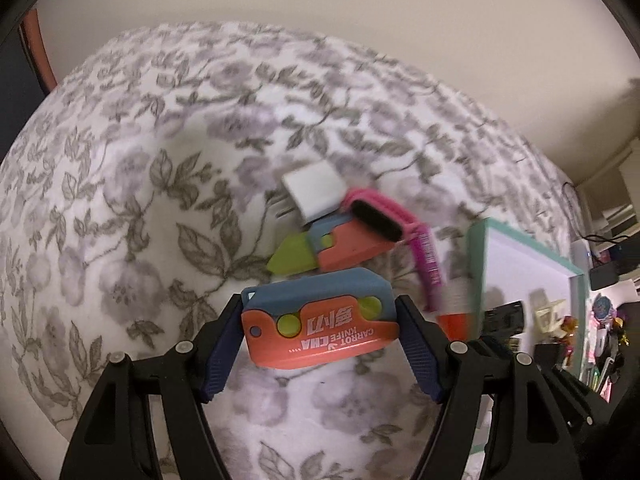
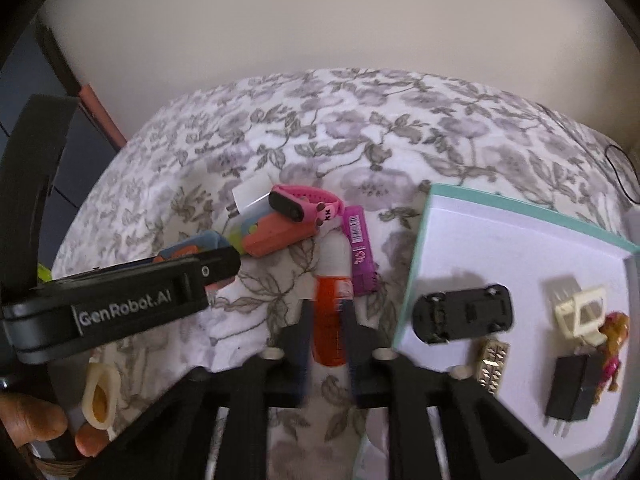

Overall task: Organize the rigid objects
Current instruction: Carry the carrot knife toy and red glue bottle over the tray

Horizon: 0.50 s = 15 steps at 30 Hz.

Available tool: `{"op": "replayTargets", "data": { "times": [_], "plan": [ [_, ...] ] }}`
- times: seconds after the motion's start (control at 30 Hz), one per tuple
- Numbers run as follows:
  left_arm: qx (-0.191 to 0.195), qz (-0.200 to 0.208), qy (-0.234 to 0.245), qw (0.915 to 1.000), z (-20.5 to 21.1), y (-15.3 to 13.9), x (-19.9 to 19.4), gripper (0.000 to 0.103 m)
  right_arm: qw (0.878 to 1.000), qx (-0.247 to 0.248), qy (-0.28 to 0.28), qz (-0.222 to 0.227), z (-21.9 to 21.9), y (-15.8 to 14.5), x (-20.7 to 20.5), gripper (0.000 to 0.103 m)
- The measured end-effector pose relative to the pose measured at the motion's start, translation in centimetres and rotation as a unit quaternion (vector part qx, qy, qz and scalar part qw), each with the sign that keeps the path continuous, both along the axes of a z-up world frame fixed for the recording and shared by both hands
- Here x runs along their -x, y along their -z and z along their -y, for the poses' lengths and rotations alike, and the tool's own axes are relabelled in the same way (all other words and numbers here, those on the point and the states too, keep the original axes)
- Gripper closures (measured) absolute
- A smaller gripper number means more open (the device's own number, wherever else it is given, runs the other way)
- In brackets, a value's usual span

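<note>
Orange-and-blue plastic fills the left claw (image 1: 320, 344): its two blue pads are clamped on the ends of a carrot knife toy (image 1: 320, 324), lifted clear of the floral bedspread (image 1: 120, 200). A second carrot knife toy (image 1: 332, 250), green blade out, lies on the bedspread at 12 o'clock from the held one, under a pink smartwatch (image 1: 376, 216) and touching a white charger plug (image 1: 314, 194). One magenta tube-shaped item (image 1: 428, 264) lies at 3 o'clock from that pile.

The right claw (image 2: 330, 320) is closed tight around an orange-and-white tube (image 2: 332, 312). At 3 o'clock from it sits a teal-edged tray (image 2: 420, 248) holding five things: one black toy car (image 2: 464, 312), one gold studded clip (image 2: 494, 364), one cream plastic piece (image 2: 580, 312), one black plug adapter (image 2: 572, 388) and one small figurine (image 2: 612, 344). A person's fingers (image 2: 36, 420) show at 8 o'clock, beside a cream oval ring (image 2: 100, 396).
</note>
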State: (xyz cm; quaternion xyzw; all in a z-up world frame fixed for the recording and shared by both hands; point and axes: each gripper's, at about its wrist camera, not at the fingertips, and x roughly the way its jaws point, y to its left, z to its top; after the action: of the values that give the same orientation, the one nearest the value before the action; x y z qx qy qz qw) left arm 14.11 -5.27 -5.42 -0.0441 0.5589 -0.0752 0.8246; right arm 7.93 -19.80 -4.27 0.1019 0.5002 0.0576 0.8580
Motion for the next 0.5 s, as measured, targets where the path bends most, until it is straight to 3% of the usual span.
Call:
{"op": "replayTargets", "data": {
  "times": [0.27,0.5],
  "plan": [
    [0.007,0.021,0.01,0.9997,1.7,-1.7,1.6,0.028,0.999,-0.028,0.019,0.005,2.2,-0.8,1.7,0.096],
    [-0.009,-0.006,-0.001,0.9999,1.0,0.1,1.4,0.028,1.0,-0.027,-0.008,-0.005,0.9,0.2,0.8,0.095]
  ]
}}
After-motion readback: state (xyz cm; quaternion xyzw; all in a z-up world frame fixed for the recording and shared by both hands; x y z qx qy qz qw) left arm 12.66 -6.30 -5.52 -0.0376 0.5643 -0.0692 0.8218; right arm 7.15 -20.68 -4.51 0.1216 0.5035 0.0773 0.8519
